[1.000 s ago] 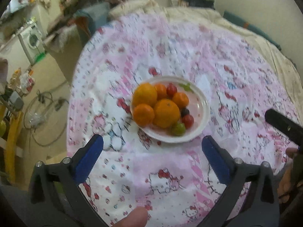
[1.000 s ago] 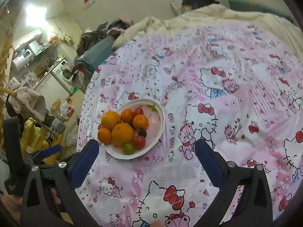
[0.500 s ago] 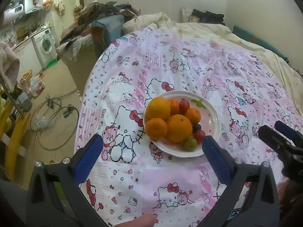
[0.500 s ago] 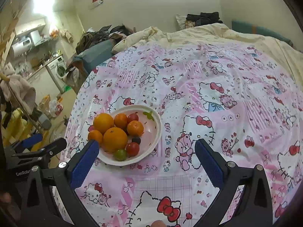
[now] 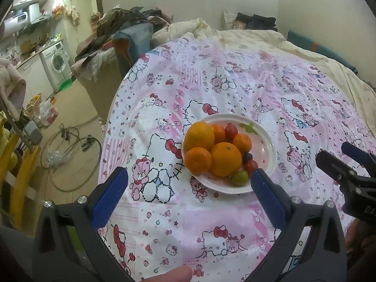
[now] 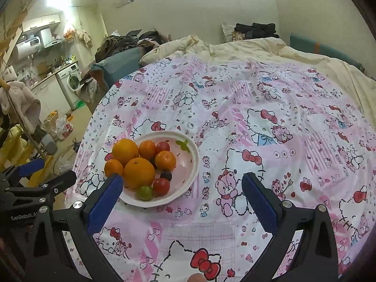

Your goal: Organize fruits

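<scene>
Left gripper [image 5: 189, 189] hovered over the pink cartoon-print sheet [image 5: 235, 89], jaws spread wide, nothing between them. Its right pad [image 5: 268, 197] sat just in front of the plate's near rim in that view. A fingertip [image 5: 171, 275] showed at the bottom edge.

Right gripper [image 6: 182, 198] was likewise wide open and empty, hanging above the sheet [image 6: 270, 94]; its left pad [image 6: 104, 203] overlapped the plate's near-left rim in the picture. Contact could not be told.

Each gripper appeared at the side edge of the other's view, jaws parted.

White plate [image 5: 263, 136] rested on the sheet, ahead of both grippers. In it: one large orange [image 5: 225, 159] at the front, another [image 5: 199, 135] behind left, three smaller ones, two red tomatoes, a green one [image 5: 239, 177] at the near rim, and a dark berry [image 5: 247, 157]. All fruit was crowded to the plate's left side, touching.

Beyond: cream duvet [image 5: 258, 40], a clothes pile, a washing machine [image 5: 57, 64] far left.
</scene>
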Motion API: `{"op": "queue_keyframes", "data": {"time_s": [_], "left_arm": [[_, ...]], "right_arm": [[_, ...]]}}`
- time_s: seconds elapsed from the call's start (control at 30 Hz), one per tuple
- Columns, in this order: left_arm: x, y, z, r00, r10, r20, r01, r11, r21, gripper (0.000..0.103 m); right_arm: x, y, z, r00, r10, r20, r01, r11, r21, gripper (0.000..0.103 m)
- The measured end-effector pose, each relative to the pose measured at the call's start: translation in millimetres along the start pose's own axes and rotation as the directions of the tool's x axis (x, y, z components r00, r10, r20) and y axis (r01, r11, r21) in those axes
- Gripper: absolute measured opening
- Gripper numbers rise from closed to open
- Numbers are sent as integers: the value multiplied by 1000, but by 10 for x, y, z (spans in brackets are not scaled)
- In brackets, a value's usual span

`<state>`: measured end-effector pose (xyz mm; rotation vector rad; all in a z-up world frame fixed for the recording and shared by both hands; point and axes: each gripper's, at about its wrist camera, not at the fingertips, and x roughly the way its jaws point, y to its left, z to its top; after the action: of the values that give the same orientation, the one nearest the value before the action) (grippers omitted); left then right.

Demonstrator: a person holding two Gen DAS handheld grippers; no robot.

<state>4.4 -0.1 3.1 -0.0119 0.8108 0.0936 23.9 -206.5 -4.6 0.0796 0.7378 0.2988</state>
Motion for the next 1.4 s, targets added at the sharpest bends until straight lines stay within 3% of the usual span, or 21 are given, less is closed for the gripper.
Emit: {"op": "queue_keyframes", "data": {"time_s": [1.4], "left_arm": [[18,12,-11,1000,-2,4,2,1000,-4,103]], "right_arm": [[21,36,-18,1000,-10,-9,10,1000,-25,103]]}}
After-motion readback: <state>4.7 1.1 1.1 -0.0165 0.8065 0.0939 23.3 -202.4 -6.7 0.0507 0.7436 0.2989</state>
